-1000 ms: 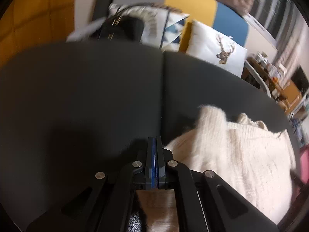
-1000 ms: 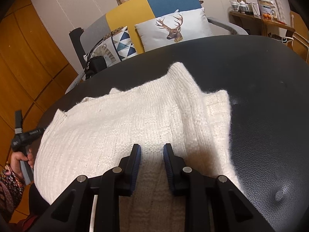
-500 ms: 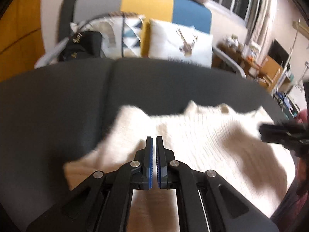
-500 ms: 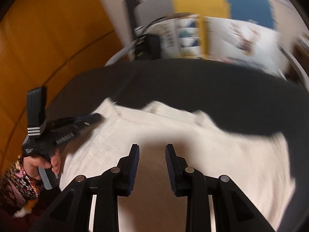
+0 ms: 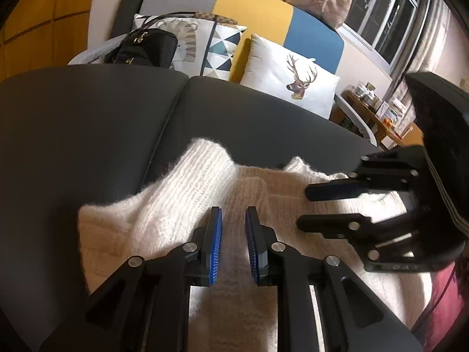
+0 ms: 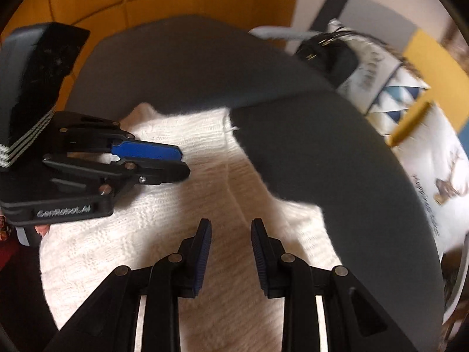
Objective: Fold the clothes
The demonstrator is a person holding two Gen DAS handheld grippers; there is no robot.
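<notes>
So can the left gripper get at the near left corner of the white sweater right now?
Probably yes. The left gripper hangs open just over the white sweater, and nothing lies between it and that corner; the right gripper is off to the other side.

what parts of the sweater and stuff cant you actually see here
- Cream knitted sweater: near part hidden under the left gripper in the left wrist view; under the right gripper in the right wrist view.
- Deer-print white cushion: motion-blurred, cut off at the right wrist view's edge.
</notes>
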